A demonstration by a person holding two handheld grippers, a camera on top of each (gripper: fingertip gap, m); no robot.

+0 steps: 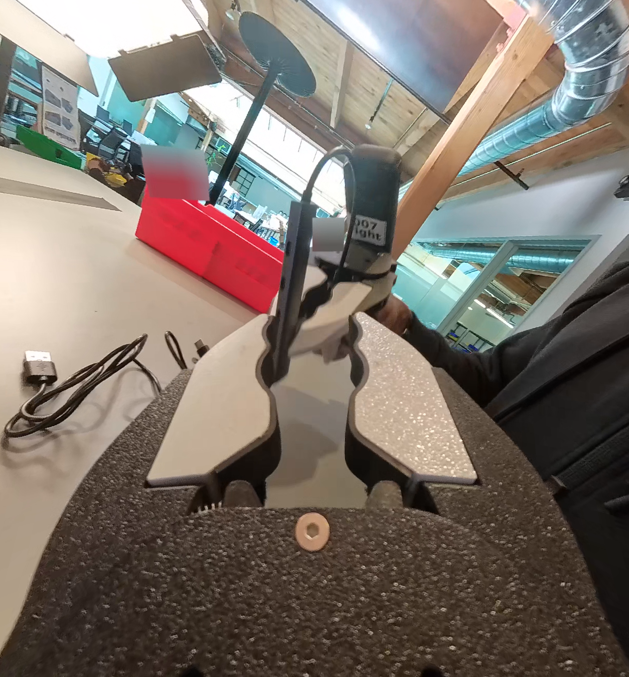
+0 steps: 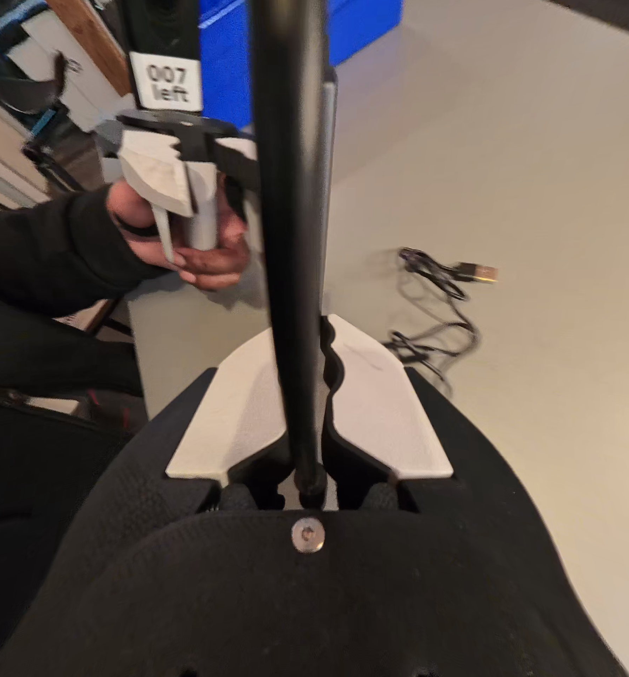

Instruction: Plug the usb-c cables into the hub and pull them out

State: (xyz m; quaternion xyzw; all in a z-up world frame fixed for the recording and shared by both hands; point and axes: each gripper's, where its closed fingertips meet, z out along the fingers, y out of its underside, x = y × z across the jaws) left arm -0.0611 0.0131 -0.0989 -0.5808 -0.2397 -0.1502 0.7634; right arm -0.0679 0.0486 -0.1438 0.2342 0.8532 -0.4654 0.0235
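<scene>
The dark slim hub [image 1: 292, 263] stands upright above the table. My right gripper [image 2: 302, 324] is shut on the hub [image 2: 291, 183], which runs lengthwise between its fingers. The hub's own black cable [image 1: 327, 161] loops from its top back to the right gripper, whose white fingers [image 1: 327, 315] show in the left wrist view. My left gripper [image 1: 311, 317] is open, with the hub's lower end beside its left fingertip. A coiled black cable [image 1: 78, 395] with a USB-A plug [image 1: 38, 366] lies on the table, as does a small plug [image 1: 200, 346]. The coiled cable also shows in the right wrist view [image 2: 433, 274].
A red box [image 1: 210, 241] sits on the grey table [image 1: 86, 274] behind the hub, with a black lamp pole [image 1: 247, 121] rising behind it. A blue bin [image 2: 225, 66] stands at the far side. A person's dark sleeve [image 1: 525, 348] is at the right. Some 6 centimetres of space lies between my two pairs of fingers.
</scene>
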